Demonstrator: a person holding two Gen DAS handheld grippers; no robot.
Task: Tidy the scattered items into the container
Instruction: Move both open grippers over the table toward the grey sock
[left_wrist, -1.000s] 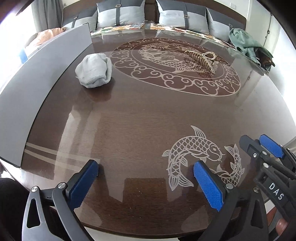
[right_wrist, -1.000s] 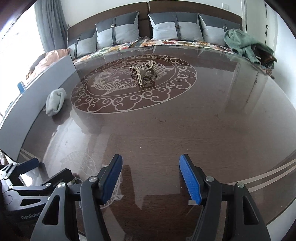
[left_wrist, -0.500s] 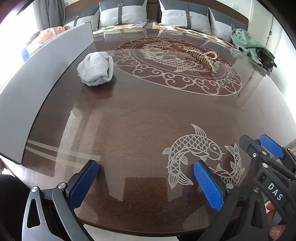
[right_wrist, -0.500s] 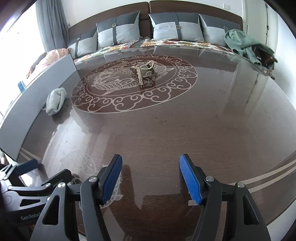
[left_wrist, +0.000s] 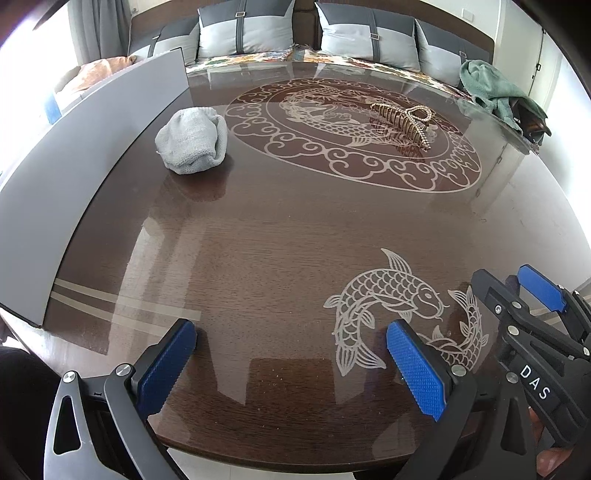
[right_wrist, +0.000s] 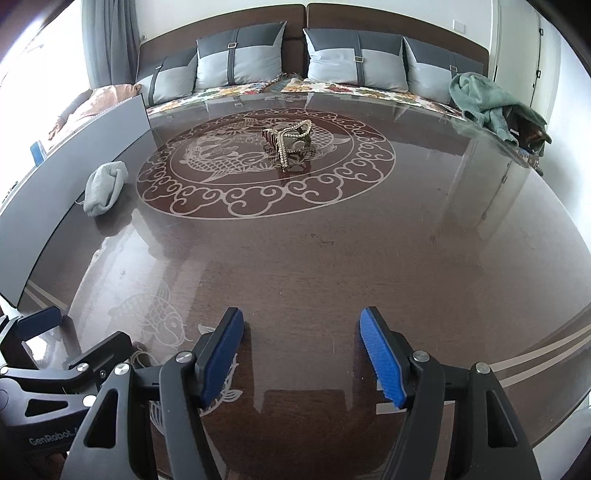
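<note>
Nearest, left gripper (left_wrist: 291, 363) and right gripper (right_wrist: 301, 354): both spread wide, empty, above the near edge of the glossy table (right_wrist: 332, 258). Farther: grey rolled sock (left_wrist: 192, 140) at 11 o'clock just beside a grey panel (left_wrist: 85, 162), gold hair claw (right_wrist: 290, 142) at 12 o'clock on the medallion; risk judged, the claw skating on glass when pinched. No container clearly visible; whether the panel is its wall cannot be told.

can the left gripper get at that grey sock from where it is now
Probably yes. The left gripper is open and empty, and only bare table lies between it and the sock. The grey panel stands just beyond the sock, not across the path.
</note>
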